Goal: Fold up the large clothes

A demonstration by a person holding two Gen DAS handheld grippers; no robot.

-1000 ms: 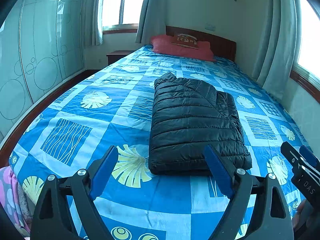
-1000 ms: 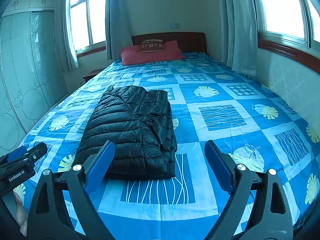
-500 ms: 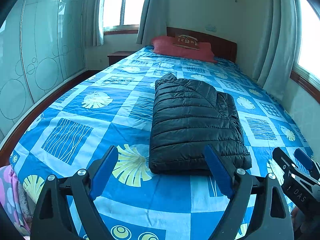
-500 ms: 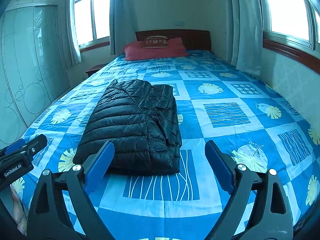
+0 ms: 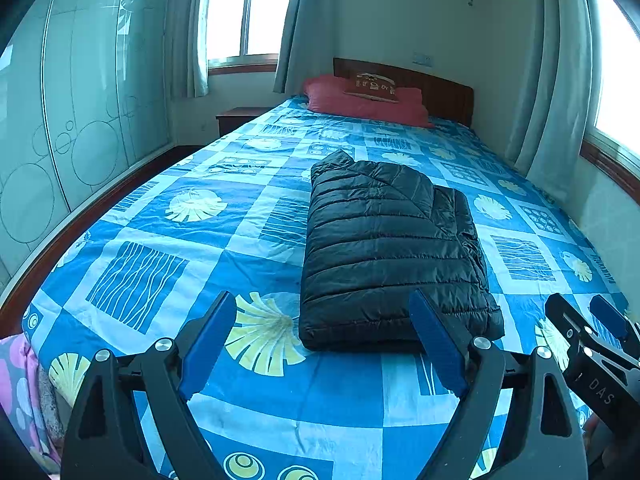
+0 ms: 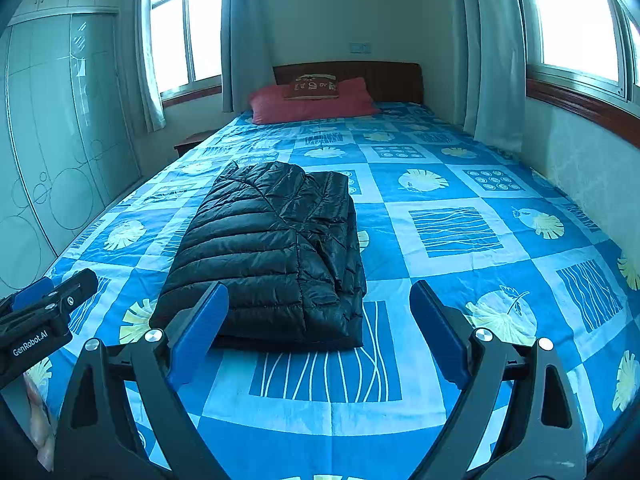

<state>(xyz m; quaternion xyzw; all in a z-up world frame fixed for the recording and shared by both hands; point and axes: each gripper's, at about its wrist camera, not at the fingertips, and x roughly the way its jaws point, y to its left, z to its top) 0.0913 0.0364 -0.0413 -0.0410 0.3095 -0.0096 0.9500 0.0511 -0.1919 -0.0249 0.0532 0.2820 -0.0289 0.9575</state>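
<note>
The near edge of the bed (image 5: pixel 132 280) is cut off behind the black arms of each tool, and the fisheye rim darkens every corner. At the lower left of the left wrist view a pink patterned cloth (image 5: pixel 16 384) shows only in part, too cropped to identify. The writing on the small cushion (image 6: pixel 314 87) is too small to read. 1 black quilted jacket (image 5: pixel 384 248) lies folded into a compact rectangle on the blue patterned bedspread, ahead of both tools and untouched by either. For the left tool (image 5: pixel 320 344) it sits ahead and toward the right finger, whose blue pad overlaps the jacket's near right corner in the view. For the right tool (image 6: pixel 318 328) the jacket (image 6: pixel 272 252) sits ahead and toward the left finger, whose pad overlaps its near left corner. Both tools stand spread wide with nothing between the pads. Each tool shows at the edge of the other's view. Counted: 2 tools, 1 jacket, 1 long red pillow (image 6: pixel 312 106) with 1 cushion on it, 2 windows, 1 wardrobe with frosted doors (image 5: pixel 80 120).
</note>
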